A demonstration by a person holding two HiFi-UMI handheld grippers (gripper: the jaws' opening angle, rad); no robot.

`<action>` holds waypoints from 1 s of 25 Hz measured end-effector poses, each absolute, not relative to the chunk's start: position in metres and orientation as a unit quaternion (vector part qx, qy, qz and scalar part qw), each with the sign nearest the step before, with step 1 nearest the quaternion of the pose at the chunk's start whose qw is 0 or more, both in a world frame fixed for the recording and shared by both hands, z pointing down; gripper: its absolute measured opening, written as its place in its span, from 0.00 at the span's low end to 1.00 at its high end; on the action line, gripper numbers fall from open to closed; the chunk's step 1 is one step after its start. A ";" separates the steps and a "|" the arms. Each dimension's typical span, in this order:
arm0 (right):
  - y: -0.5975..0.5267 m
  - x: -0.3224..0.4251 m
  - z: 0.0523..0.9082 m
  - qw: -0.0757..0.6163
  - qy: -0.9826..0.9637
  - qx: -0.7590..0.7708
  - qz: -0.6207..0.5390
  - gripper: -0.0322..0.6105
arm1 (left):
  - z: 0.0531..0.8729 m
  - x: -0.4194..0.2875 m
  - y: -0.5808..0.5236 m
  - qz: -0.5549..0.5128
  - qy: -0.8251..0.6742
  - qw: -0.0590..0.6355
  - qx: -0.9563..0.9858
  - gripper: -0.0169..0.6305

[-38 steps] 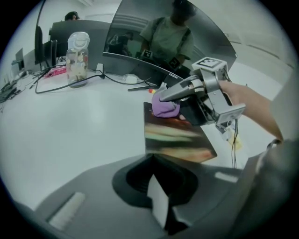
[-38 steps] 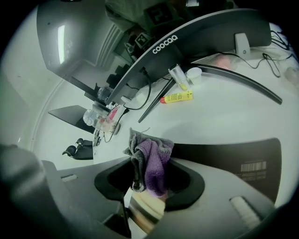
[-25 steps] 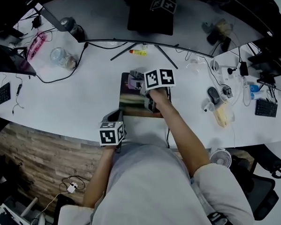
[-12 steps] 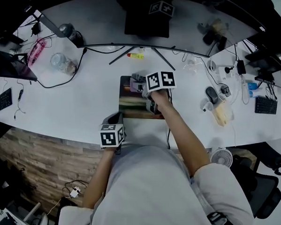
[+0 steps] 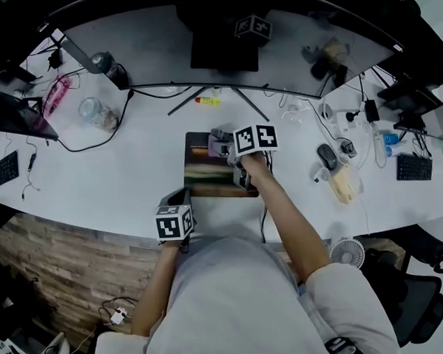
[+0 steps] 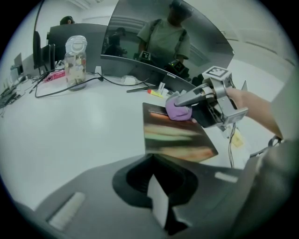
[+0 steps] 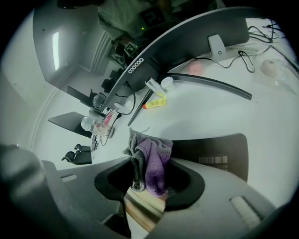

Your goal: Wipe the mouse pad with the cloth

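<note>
The mouse pad [image 5: 210,177] [image 6: 175,135] lies on the white desk [image 5: 125,177] in front of me, its printed face streaked with colour. My right gripper [image 5: 223,146] [image 7: 149,184] is over the pad's far edge, shut on a purple and grey cloth [image 5: 218,144] [image 7: 152,161] [image 6: 179,108]. The cloth hangs bunched from the jaws down onto the pad. My left gripper [image 5: 182,197] [image 6: 161,210] rests near the pad's near left corner, its jaws together with nothing between them.
A curved monitor [image 5: 221,32] on splayed legs stands behind the pad, with a yellow tube [image 5: 208,101] beside a leg. A glass jar [image 5: 96,109] and cables lie at the left, and a mouse [image 5: 326,156] at the right. The desk's front edge runs just behind my left gripper.
The head view has shifted a little. The right gripper still holds the cloth at the pad's far edge, perhaps slightly further right. The left gripper has kept its place.
</note>
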State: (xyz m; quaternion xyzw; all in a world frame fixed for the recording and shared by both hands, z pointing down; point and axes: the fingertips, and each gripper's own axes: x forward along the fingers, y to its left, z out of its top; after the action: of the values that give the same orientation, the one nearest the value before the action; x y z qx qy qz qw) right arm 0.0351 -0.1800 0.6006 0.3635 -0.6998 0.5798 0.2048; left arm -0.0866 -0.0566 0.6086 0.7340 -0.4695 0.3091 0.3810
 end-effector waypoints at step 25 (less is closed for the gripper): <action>-0.166 0.088 0.601 0.203 -0.678 0.382 0.594 0.34 | 0.606 -0.086 -0.055 0.314 -0.474 0.373 0.734 0.03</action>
State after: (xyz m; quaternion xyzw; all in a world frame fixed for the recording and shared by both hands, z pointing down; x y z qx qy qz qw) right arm 0.0885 -0.1656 0.6013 0.3823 -0.6779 0.5944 0.2025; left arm -0.0860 -0.0552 0.6061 0.7336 -0.4738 0.3136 0.3730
